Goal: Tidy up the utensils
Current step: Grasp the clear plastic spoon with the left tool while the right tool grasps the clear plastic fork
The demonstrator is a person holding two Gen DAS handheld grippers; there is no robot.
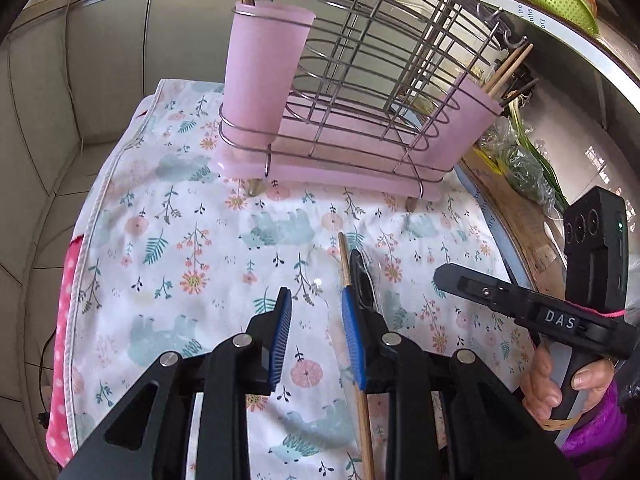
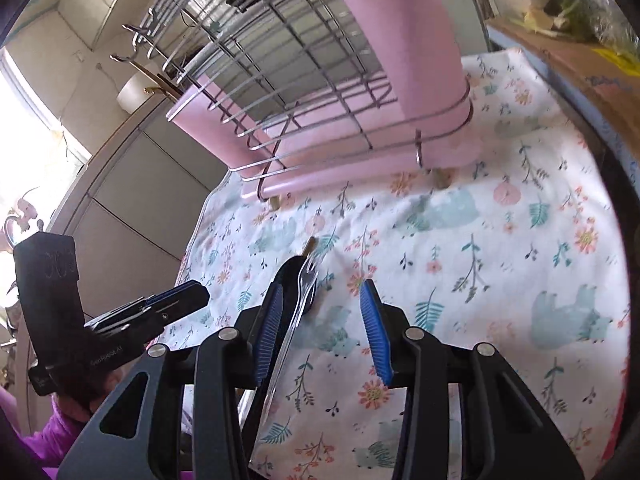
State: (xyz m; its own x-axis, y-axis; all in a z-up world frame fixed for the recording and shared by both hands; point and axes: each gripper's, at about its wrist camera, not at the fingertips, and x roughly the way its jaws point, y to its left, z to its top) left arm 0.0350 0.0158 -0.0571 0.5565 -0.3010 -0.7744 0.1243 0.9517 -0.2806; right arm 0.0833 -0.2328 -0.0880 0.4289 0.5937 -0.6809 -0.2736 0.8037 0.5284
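Left gripper (image 1: 316, 312) jaws apart, nothing between; wooden chopstick (image 1: 362, 408) and black spoon (image 1: 362, 280) lying just outside its right finger on the floral cloth (image 1: 192, 248). Right gripper (image 2: 322, 304) likewise apart and empty, clear plastic fork (image 2: 306, 280) resting against its left pad. Advisable: shift sideways to centre one utensil between the pads, close low and square, then carry forward to a pink cup (image 1: 264, 80) on the wire rack (image 1: 396, 60) beyond.

Left gripper (image 1: 314, 316) low over cloth, blue pads parted, nothing between. Right gripper (image 2: 322, 312) likewise spread wide, jaws empty. Right hand (image 1: 560, 384) wraps its handle.
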